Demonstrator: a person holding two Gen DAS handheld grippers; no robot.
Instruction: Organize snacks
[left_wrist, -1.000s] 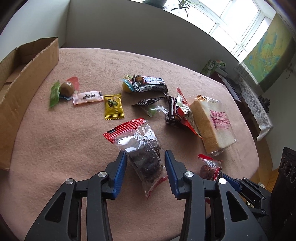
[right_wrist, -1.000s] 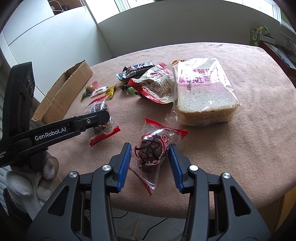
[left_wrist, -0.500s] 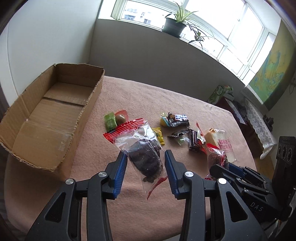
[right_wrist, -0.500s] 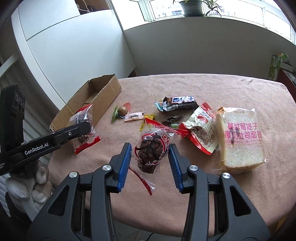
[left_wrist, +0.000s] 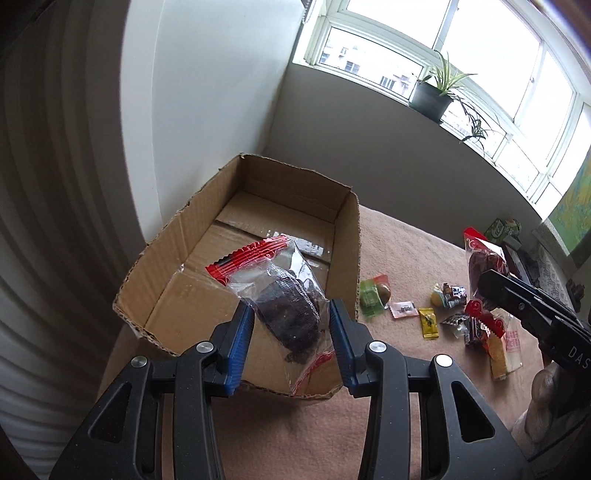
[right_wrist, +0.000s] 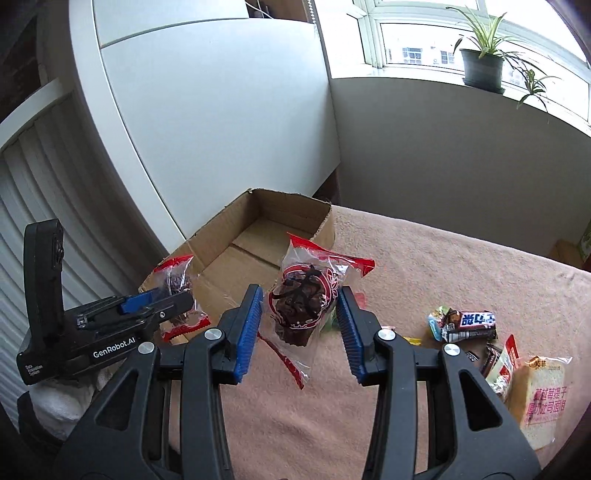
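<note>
- The left gripper (left_wrist: 291, 328) was closed on a clear packet of dark dried fruit (left_wrist: 288, 310), its blue pads pressing the packet's lower half; the red-sealed top edge stood up and leaned toward the upper left of the left wrist frame.
- That packet's long axis ran roughly along the fingers, and it hung in front of the cardboard box (left_wrist: 347, 236), which filled the centre of the frame; it looked to be over the near rim, with the open box floor directly beyond it.
- The right gripper (right_wrist: 300, 325) was likewise clamped on a second red-trimmed packet (right_wrist: 304, 299), held upright in the frame's centre.
- In the right wrist view the box (right_wrist: 325, 221) lay up and to the left of that packet, which appeared to hang over the pink tablecloth (right_wrist: 443, 266) just beside the box's near corner.
- By my reading the left packet was the nearer to the box and better placed for release; the right one would need carrying further leftward.
- Loose sweets and a bread bag (right_wrist: 543, 398) lay at lower right, well apart from the box.
</note>
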